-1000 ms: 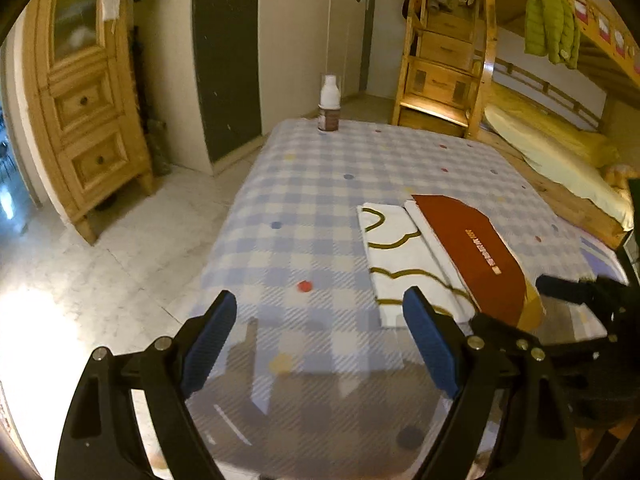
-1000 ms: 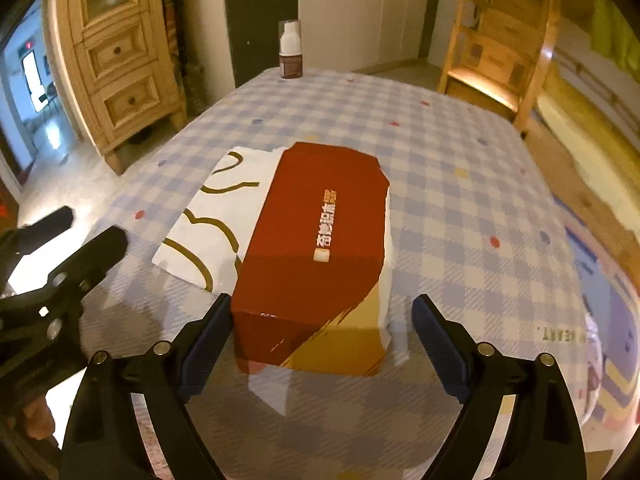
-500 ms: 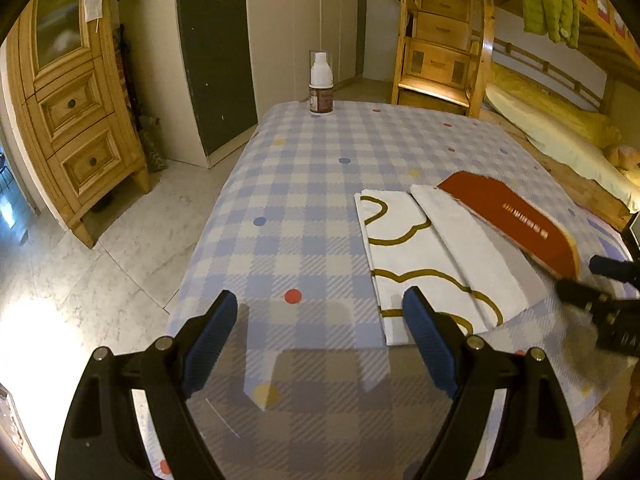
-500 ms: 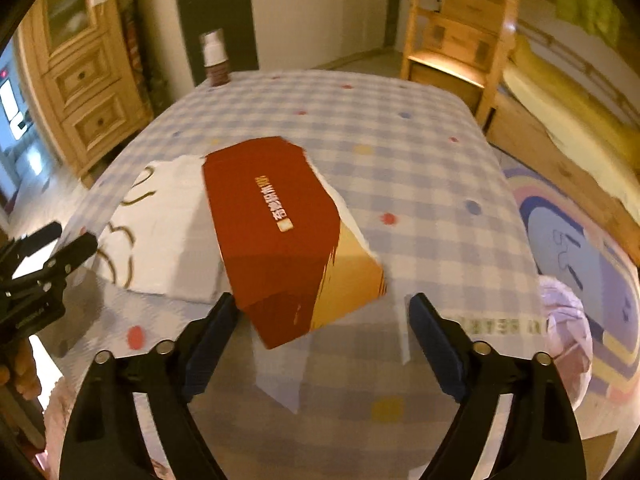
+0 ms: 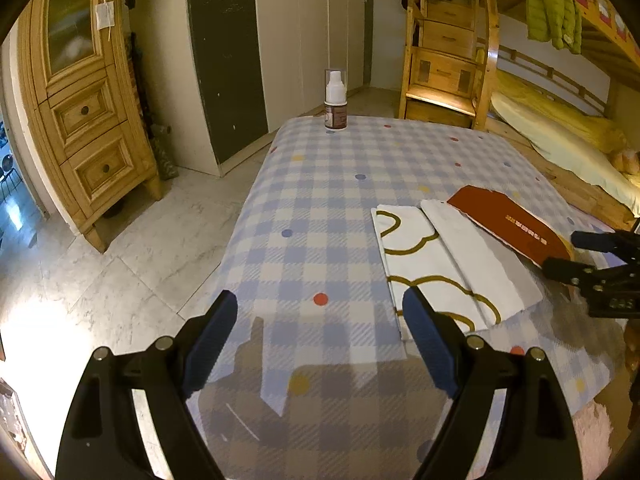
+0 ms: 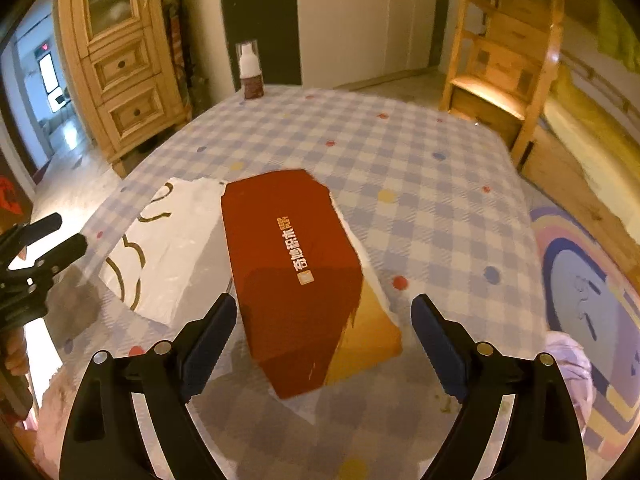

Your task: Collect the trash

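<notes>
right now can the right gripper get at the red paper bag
Probably yes. The right gripper is open, and the red paper bag lies flat on the checked tablecloth straight ahead between its jaws, with nothing in between.

A flat red paper bag point(image 6: 292, 264) with gold lettering and a torn white edge lies straight ahead of the right tool, reaching in between its fingers, overlapping a white paper bag point(image 6: 172, 256) with brown curls to its left.

Two paper bags point(image 6: 294, 276), one bottle point(image 5: 335, 100)
</notes>
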Tool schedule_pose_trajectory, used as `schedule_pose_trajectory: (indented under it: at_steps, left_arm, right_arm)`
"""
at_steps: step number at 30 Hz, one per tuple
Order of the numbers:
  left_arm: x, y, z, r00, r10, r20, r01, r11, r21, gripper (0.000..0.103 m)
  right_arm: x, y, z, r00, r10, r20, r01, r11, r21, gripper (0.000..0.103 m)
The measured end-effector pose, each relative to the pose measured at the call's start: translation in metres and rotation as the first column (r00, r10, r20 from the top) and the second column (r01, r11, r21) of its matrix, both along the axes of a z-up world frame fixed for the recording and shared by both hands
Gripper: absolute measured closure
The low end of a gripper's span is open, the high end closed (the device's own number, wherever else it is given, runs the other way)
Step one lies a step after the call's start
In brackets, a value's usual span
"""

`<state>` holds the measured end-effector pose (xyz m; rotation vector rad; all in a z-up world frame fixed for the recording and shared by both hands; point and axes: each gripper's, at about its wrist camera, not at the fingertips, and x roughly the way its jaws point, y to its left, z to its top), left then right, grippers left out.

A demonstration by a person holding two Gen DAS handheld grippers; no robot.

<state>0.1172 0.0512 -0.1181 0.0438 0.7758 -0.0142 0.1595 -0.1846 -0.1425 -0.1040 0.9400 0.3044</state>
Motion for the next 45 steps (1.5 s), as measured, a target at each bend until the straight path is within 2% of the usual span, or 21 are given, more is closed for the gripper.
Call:
schedule_pose_trajectory:
  at_steps: [3, 4, 5, 8, 12, 16, 19, 23, 27, 29, 35, 37, 38, 39, 40, 41, 43, 45]
  left_arm:
    - [0.000, -0.002, -0.001, 1.000, -0.009, -0.003, 0.009, 1.000, 0.014, 0.021]
    - [0.000, -0.003, -0.001, 1.000, -0.010, -0.003, 0.010, 1.000, 0.014, 0.021]
    - [0.000, -0.004, -0.001, 1.000, -0.010, -0.002, 0.010, 1.000, 0.011, 0.021]
    - [-0.001, -0.009, 0.000, 1.000, -0.020, -0.001, 0.020, 1.000, 0.009, 0.021]
    - [-0.003, -0.018, 0.000, 0.999, -0.040, 0.004, 0.040, 0.999, 0.006, 0.021]
    - [-0.005, -0.027, 0.000, 0.998, -0.070, -0.006, 0.070, 0.997, -0.040, 0.021]
    - [-0.007, -0.044, 0.000, 0.993, -0.120, -0.013, 0.119, 0.991, -0.061, 0.021]
    - [-0.004, -0.069, -0.004, 0.987, -0.155, -0.042, 0.153, 0.987, -0.043, 0.034]
    - [0.008, -0.081, -0.011, 0.989, -0.122, -0.086, 0.117, 0.991, -0.063, 0.045]
    - [0.012, -0.086, -0.013, 0.990, -0.102, -0.100, 0.095, 0.993, -0.072, 0.048]
    - [0.010, -0.101, -0.017, 0.994, -0.027, -0.107, 0.028, 0.999, 0.015, 0.054]
    - [0.007, -0.108, -0.016, 0.994, -0.031, -0.105, 0.035, 0.999, 0.038, 0.062]
    - [0.007, -0.110, -0.015, 0.993, -0.048, -0.105, 0.054, 0.997, 0.047, 0.072]
    - [0.006, -0.114, -0.015, 0.991, -0.083, -0.107, 0.089, 0.994, 0.057, 0.087]
    - [0.006, -0.116, -0.014, 0.989, -0.106, -0.107, 0.113, 0.991, 0.068, 0.096]
    - [0.005, -0.118, -0.014, 0.985, -0.132, -0.111, 0.141, 0.987, 0.083, 0.097]
    - [0.001, -0.110, -0.006, 0.977, -0.186, -0.100, 0.187, 0.982, 0.000, 0.102]
    - [-0.011, -0.100, 0.010, 0.977, -0.210, -0.046, 0.208, 0.977, -0.046, 0.102]
  right_arm:
    - [-0.009, 0.005, 0.000, 0.999, 0.032, 0.013, -0.031, 0.999, -0.031, 0.016]
    - [-0.013, 0.004, 0.000, 1.000, 0.026, 0.015, -0.025, 0.999, -0.026, 0.022]
    - [-0.016, 0.002, 0.001, 1.000, 0.014, 0.018, -0.013, 1.000, -0.027, 0.023]
    - [-0.025, -0.008, 0.000, 0.994, -0.110, 0.023, 0.111, 0.993, -0.040, 0.024]
    - [-0.039, -0.018, 0.001, 0.966, -0.258, 0.001, 0.258, 0.965, -0.037, 0.023]
    - [-0.051, -0.017, 0.002, 0.976, -0.215, -0.027, 0.216, 0.976, 0.016, 0.015]
    - [-0.061, -0.024, 0.012, 0.979, -0.202, 0.002, 0.202, 0.979, 0.036, 0.015]
    - [-0.065, -0.032, 0.025, 0.977, -0.210, 0.045, 0.207, 0.976, 0.067, 0.015]
    - [-0.067, -0.041, 0.038, 0.968, -0.232, 0.097, 0.225, 0.971, 0.084, 0.015]
    - [-0.067, -0.042, 0.040, 0.966, -0.237, 0.103, 0.229, 0.970, 0.086, 0.015]
    - [-0.071, -0.052, 0.038, 0.963, -0.247, 0.110, 0.238, 0.967, 0.092, 0.015]
    - [-0.074, -0.056, 0.037, 0.962, -0.252, 0.105, 0.241, 0.965, 0.107, 0.015]
    - [-0.076, -0.058, 0.035, 0.962, -0.254, 0.102, 0.242, 0.964, 0.113, 0.015]
    - [-0.076, -0.059, 0.035, 0.962, -0.255, 0.099, 0.243, 0.963, 0.117, 0.015]
    - [-0.077, -0.061, 0.035, 0.962, -0.254, 0.099, 0.242, 0.963, 0.121, 0.015]
    - [-0.079, -0.062, 0.035, 0.963, -0.250, 0.103, 0.237, 0.964, 0.124, 0.015]
    - [-0.080, -0.063, 0.034, 0.964, -0.242, 0.106, 0.229, 0.966, 0.124, 0.015]
    - [-0.080, -0.066, 0.033, 0.969, -0.227, 0.101, 0.213, 0.967, 0.137, 0.015]
